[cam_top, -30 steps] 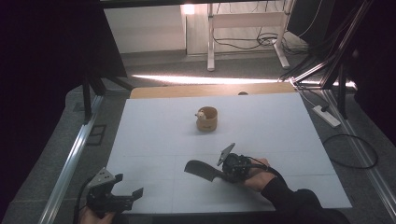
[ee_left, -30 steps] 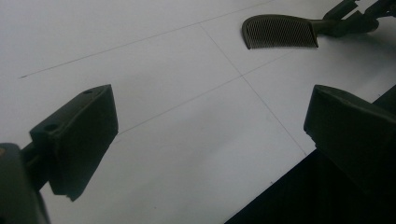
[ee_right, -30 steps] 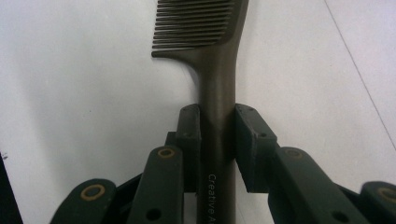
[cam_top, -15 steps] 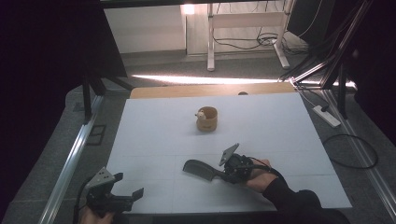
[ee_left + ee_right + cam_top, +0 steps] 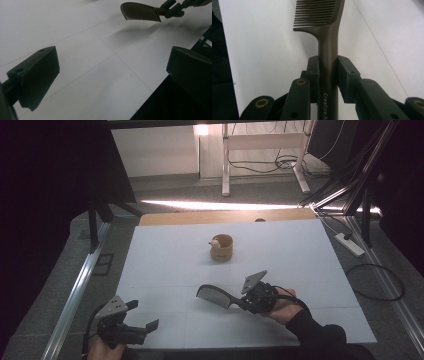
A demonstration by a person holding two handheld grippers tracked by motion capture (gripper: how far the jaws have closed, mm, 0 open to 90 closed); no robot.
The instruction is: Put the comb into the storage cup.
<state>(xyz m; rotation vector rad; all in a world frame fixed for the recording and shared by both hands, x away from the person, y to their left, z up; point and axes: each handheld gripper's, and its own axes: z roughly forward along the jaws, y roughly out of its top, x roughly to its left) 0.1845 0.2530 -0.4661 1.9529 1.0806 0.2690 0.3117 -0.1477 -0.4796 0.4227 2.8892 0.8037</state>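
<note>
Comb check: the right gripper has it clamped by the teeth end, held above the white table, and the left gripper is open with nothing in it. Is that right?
Not quite. The right gripper clamps the comb by its handle, not the teeth end; the right gripper view shows the teeth sticking out past the jaws. The rest holds: the comb is above the white table, and the left gripper is open and holds nothing.

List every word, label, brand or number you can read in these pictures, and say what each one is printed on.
"Creative A": pale lettering along the handle of the dark comb, seen in the right gripper view where the right gripper clamps it; the rest runs off the picture's bottom edge.
Small wooden cup in the high view: too small to tell whether it bears any text.
</note>
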